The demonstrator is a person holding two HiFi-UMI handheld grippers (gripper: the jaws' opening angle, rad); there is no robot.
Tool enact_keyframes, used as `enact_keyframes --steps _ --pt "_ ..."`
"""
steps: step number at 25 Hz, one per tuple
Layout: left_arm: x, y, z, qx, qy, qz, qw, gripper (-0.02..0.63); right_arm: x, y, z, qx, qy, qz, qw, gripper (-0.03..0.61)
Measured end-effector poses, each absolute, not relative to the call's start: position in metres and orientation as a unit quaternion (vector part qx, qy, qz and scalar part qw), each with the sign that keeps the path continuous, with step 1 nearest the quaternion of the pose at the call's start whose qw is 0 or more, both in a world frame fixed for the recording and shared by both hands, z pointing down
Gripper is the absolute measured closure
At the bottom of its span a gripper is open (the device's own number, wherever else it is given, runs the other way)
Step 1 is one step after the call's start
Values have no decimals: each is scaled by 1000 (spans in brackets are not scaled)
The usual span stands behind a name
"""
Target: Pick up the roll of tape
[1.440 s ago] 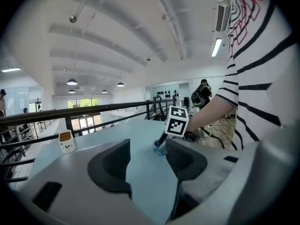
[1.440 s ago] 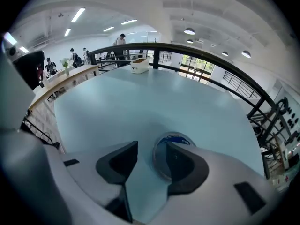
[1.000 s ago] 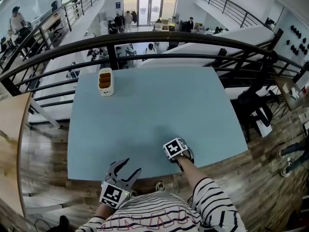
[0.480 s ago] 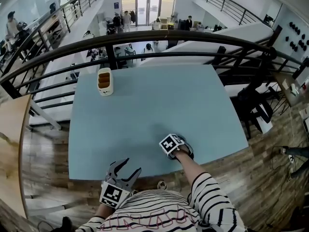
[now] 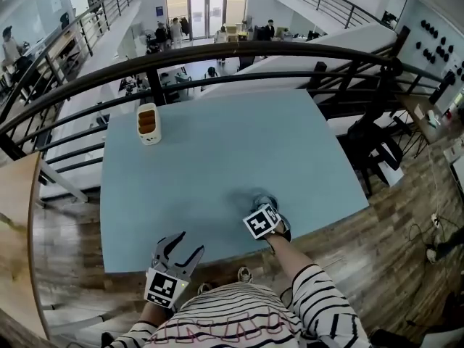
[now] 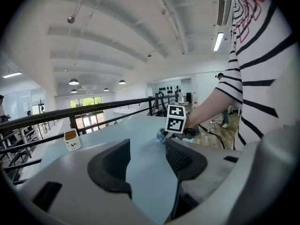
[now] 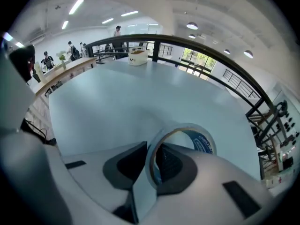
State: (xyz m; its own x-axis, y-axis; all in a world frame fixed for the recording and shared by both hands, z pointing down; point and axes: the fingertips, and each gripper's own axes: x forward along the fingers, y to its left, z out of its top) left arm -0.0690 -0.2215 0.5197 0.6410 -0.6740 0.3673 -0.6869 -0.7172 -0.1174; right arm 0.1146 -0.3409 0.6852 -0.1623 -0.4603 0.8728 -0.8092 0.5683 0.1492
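The right gripper (image 7: 151, 162) has its jaws closing on the wall of the roll of tape (image 7: 202, 142), which stands on edge. One jaw looks poked through the hole, and that's probably why the roll sits so steady. The roll seems barely off the desk (image 5: 217, 151), close to the near edge. The left gripper (image 6: 147, 156) idles left of the roll, jaws apart and empty. The little cup (image 5: 148, 124) is well beyond the roll, so there's loads of room upward.

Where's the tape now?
The tape sits between the right gripper's closing jaws, close to the table's near edge, right of centre in the head view.
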Motion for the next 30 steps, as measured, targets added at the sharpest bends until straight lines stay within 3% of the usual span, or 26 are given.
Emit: enact_keyframes --steps 14,21,30 --pt "-47 -225 516 929 -316 193 -13 408 125 -299 556 548 -787 106 264 508" --pt "-45 -229 502 935 -308 174 -36 562 124 -254 508 589 -779 87 199 508" --pt "-39 -226 474 944 -295 138 -58 588 120 -198 475 626 -761 80 149 506"
